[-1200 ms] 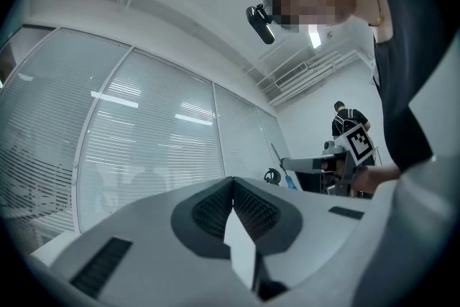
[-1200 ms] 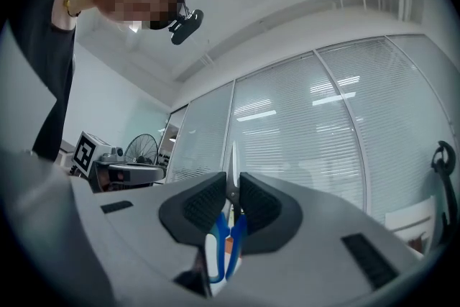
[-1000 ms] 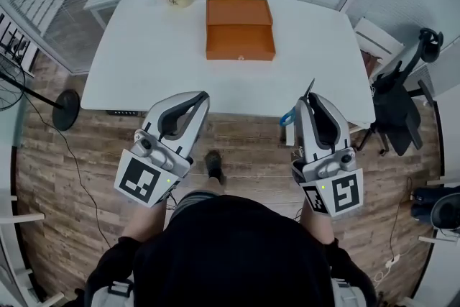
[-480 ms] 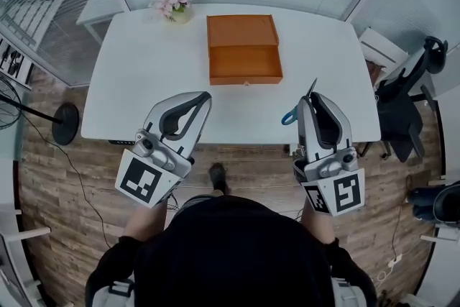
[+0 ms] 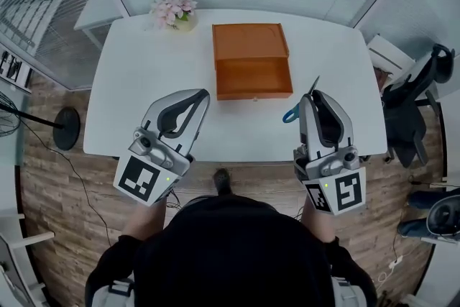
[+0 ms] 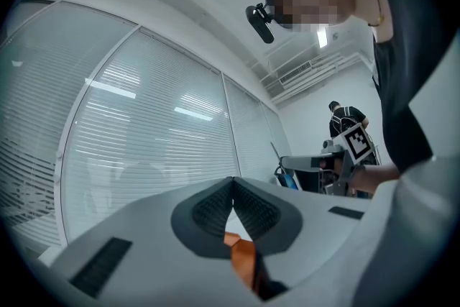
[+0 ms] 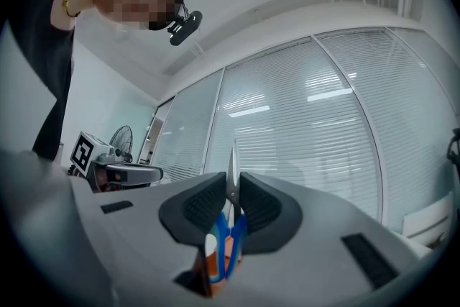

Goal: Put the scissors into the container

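Nearest, on the person's side of the container, both grippers hang over the front edge of the white table. The left gripper sits near-left of the container. In its own view the pads meet at their tips with nothing caught between them, so it is clenched and empty; the orange seen through the gap behind the tips is the container beyond.

The right gripper sits near-right of the container and grasps the scissors. In the right gripper view the pads press on both flat sides of the scissors close to the pivot. The closed blades stick out past the tips, and the blue loops lie behind the pads. In the head view one blue loop juts out on the side facing the container.

The scissors look light and rigid, with thin, slick metal faces. A hold at the pivot seems the best place, as the tool balances there and the blades stay closed. I judge they could still swivel between the pads if a loop catches the container's wall.

The container's nearer half looks like an open orange tray, with nothing visible inside. Beyond it, to its far left, stands a pot of pink flowers.
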### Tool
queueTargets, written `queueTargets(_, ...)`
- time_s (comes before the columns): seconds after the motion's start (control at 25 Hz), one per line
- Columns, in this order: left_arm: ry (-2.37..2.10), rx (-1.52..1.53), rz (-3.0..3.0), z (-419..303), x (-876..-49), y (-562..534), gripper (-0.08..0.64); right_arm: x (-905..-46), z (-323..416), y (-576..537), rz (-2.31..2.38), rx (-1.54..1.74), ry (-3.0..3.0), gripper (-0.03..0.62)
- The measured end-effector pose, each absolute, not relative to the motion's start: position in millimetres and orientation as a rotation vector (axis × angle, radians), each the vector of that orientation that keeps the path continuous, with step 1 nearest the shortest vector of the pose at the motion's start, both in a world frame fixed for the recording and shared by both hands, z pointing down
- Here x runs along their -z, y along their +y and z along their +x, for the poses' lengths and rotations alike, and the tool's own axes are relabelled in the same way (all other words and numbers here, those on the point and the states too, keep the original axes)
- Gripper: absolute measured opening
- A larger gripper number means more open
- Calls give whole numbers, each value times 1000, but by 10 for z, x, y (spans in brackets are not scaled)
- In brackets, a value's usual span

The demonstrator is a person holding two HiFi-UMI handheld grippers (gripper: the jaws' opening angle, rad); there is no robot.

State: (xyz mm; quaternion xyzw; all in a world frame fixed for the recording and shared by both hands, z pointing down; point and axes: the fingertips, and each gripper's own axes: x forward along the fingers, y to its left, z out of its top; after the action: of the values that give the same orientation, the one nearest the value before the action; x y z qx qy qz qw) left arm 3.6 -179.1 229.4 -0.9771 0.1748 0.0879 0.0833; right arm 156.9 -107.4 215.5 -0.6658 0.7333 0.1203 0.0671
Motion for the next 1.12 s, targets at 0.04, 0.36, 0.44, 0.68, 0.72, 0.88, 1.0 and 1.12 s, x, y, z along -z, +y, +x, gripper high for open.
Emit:
queueTargets(0.04, 521, -259, -2919, 38, -2310, -1846, 14, -2169, 1573, -1128, -2009, -359, 2209, 64)
queueTargets(0.36, 499, -247, -2932, 51, -2385, -2091, 14, -2245, 1579, -1377, -2031, -346, 2201, 64)
queueTargets(0.44, 498, -238, -2929, 57, -2390, -2113, 14, -2250, 1570, -1412, -2028, -348, 2213, 64)
queueTargets(0.68, 538, -219, -2922, 47, -2443, -2188, 14, -2248, 1618, -1479, -2006, -357, 2227, 64)
queueTargets(0.72, 556, -207, -2919, 45, -2464, -2208, 14, -2258, 1629, -1496, -1999, -354, 2232, 64)
queueTargets(0.88, 606, -195, -2910, 113, -2459, -2240, 14, -2282, 1712, -1575, -1961, -341, 2265, 64)
queueTargets(1.0, 651, -194, -2892, 172, -2414, -2267, 14, -2247, 1796, -1648, -1921, -342, 2298, 64)
queueTargets(1.12, 699, -178, -2868, 218, -2392, -2298, 14, -2198, 1876, -1732, -1874, -354, 2338, 64)
